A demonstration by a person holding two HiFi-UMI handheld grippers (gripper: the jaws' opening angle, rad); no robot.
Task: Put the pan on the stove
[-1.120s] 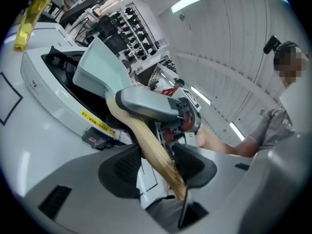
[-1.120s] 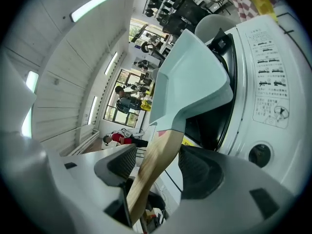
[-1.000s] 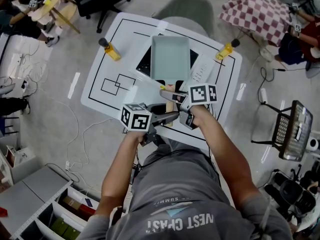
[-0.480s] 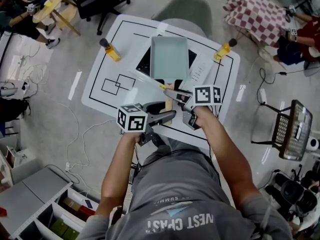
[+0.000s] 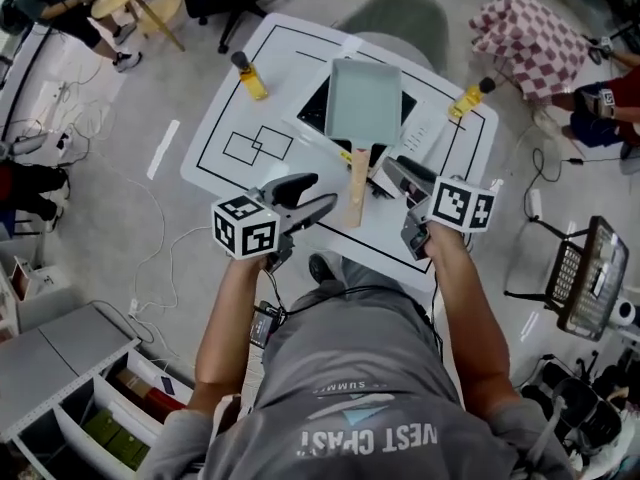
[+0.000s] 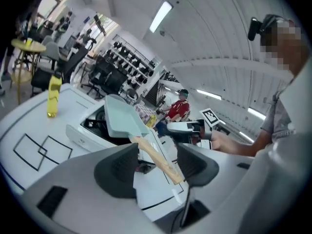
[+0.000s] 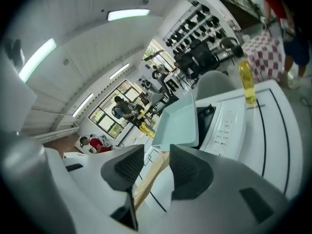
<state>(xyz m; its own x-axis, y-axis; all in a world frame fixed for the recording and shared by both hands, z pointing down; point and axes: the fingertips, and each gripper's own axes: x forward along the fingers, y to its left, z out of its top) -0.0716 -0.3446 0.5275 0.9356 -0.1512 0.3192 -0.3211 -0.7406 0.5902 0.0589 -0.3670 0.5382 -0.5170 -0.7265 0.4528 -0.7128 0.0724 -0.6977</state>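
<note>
The left claw (image 5: 318, 194) hangs over the table's (image 5: 235, 173) near edge. Its jaws have just opened wide and grip nothing; the wooden handle (image 5: 356, 183) seen beyond them lies just beside its tips. The pan (image 5: 362, 98) rests on the stove (image 5: 425, 133), its handle pointing back at the person and reaching past the stove. It seems to sit flat, though the head view is too steep to be sure. The right claw (image 5: 398, 174), on the handle's other side, also holds nothing, its jaws partly open and just now narrowing. The risk is that either claw, swinging sideways, could clip that long handle and swivel or drag the pan off the stove.
</note>
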